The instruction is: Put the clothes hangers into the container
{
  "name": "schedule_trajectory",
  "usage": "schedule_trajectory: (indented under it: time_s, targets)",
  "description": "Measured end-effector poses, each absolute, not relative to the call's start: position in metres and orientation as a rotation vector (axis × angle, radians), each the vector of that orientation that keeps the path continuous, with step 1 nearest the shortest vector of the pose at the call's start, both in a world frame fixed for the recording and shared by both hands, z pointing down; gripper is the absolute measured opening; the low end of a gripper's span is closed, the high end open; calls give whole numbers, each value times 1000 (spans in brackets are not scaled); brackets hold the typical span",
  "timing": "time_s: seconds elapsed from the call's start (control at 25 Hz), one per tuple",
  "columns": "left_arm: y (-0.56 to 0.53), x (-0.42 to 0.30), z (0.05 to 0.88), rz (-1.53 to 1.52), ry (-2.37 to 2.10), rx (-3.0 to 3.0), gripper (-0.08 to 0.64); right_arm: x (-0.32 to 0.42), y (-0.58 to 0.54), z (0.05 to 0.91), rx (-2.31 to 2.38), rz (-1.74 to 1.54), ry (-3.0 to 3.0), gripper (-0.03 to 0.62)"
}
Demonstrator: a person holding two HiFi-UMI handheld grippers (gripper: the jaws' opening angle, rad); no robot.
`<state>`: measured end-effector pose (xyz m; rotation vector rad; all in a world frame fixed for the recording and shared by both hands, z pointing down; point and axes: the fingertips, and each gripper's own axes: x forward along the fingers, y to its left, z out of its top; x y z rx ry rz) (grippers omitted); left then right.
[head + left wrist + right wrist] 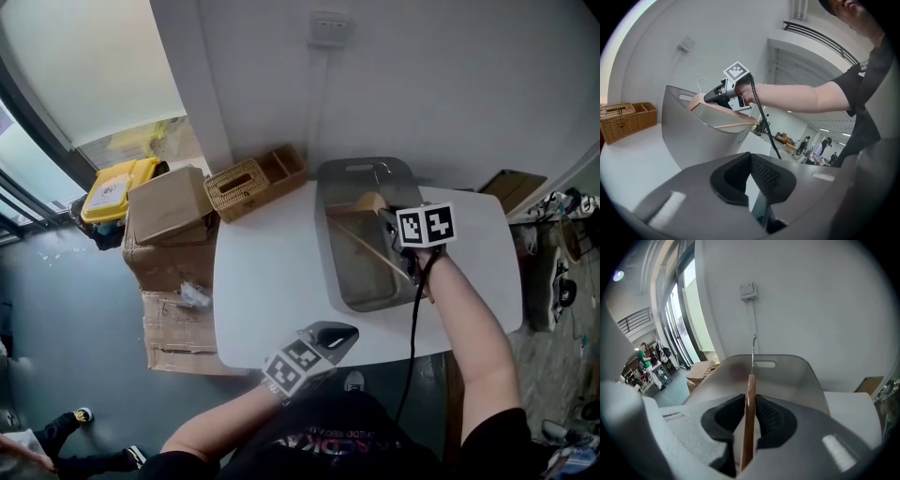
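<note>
A wooden clothes hanger [364, 242] with a metal hook [753, 347] hangs partly inside the grey container [330, 253] on the white table [267, 281]. My right gripper [401, 251] is over the container, shut on the hanger [749, 399]. The wood stands edge-on between the pads. From the left gripper view, the hanger [726, 124] and right gripper [712, 96] sit above the container's [689, 136] rim. My left gripper [330, 339] hovers at the table's near edge, shut and holding nothing [753, 186].
A wicker basket [251, 184] rests at the table's far left corner, beside cardboard boxes [169, 208] and a yellow bin [114, 187] on the floor. The wall with a socket [328, 28] stands close behind the container. A cable [413, 319] runs along my right forearm.
</note>
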<state>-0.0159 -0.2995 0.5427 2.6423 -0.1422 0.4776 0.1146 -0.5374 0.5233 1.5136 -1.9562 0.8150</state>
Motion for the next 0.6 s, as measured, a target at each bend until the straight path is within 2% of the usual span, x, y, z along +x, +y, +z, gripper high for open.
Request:
schedule_trajectory:
  time_s: [0.08,0.6]
  targets:
    - [-297,-18,542,477,-144,2642,3,122,-533,524,1532,815,-1936,86]
    - [-270,-18,534,464,-97,2668,3,158,-489,519,1635,866,-1864,86]
